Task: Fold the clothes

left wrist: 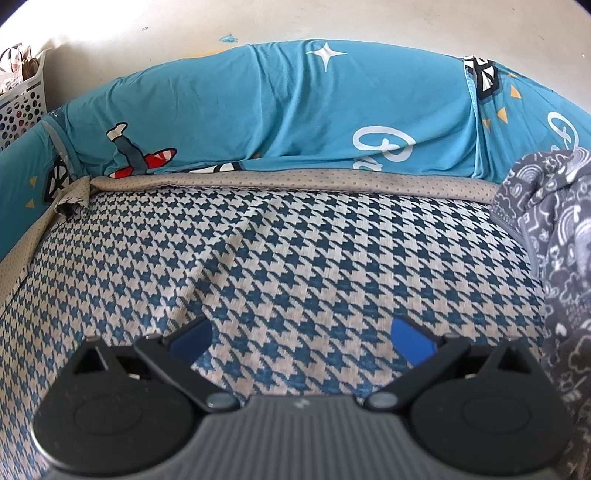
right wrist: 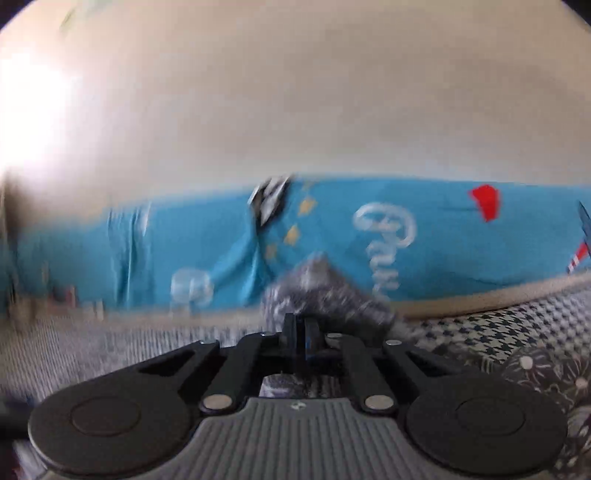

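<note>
A dark grey garment (left wrist: pixel 557 236) with white doodle print hangs along the right edge of the left wrist view. My left gripper (left wrist: pixel 301 334) is open just above the houndstooth mat (left wrist: pixel 280 243), nothing between its blue pads (left wrist: pixel 412 338). The right wrist view is motion-blurred. There my right gripper (right wrist: pixel 300 332) is shut on a bunch of the same grey garment (right wrist: pixel 325 291), which rises just past the fingertips. More of the grey cloth (right wrist: pixel 543 376) lies at the lower right.
A blue cartoon-print bolster (left wrist: pixel 280 110) runs along the far edge of the mat against a pale wall (left wrist: pixel 295 18). A white perforated basket (left wrist: pixel 22 99) stands at the far left. A tan dotted border (left wrist: pixel 295 181) edges the mat.
</note>
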The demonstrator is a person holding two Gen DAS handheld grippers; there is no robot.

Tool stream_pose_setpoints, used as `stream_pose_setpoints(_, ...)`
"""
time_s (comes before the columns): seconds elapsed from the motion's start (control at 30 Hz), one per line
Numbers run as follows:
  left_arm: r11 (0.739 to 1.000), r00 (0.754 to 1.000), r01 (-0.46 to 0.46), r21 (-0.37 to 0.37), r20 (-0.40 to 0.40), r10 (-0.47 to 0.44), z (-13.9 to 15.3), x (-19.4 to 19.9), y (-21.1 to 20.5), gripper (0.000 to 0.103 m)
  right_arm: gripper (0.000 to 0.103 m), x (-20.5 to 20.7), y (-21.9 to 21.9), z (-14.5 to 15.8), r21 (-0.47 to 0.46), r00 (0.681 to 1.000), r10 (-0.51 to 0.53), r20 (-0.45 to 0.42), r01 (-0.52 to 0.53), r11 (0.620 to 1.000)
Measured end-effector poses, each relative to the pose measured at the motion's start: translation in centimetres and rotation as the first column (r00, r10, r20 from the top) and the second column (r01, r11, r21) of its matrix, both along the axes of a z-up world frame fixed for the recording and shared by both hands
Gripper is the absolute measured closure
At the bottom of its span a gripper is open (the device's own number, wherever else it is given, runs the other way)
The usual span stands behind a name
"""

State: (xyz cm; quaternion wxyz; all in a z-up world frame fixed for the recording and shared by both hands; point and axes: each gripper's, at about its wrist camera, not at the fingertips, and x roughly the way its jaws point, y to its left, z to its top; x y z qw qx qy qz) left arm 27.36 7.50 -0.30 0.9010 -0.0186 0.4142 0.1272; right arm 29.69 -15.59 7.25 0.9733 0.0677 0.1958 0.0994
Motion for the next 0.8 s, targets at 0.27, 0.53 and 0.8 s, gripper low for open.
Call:
stream_pose_setpoints(0.27, 1.0, 1.0, 0.022, 0.021, -0.006, -0.021, -0.3, -0.1, -0.8, 0.0, 0.098, 0.1, -3.7, 1.8, 0.023, 0.989, -0.137, 0.062, 0.136, 0.99)
stream_pose_setpoints(0.53, 0.999, 1.0, 0.029, 0.019, -0.006, -0.029, -0.3, -0.4, -0.8, 0.0, 0.098, 0.1, -5.3, 1.8, 0.048, 0.99, -0.136, 0.023, 0.134, 0.99)
stream_pose_setpoints(0.8, 0.999, 0.999, 0.044, 0.024, -0.017, -0.044, -0.7, -0.4, -1.1, 0.0, 0.086, 0.3, -1.4, 1.6, -0.052, 0.996, 0.005, 0.084, -0.001, 0.999)
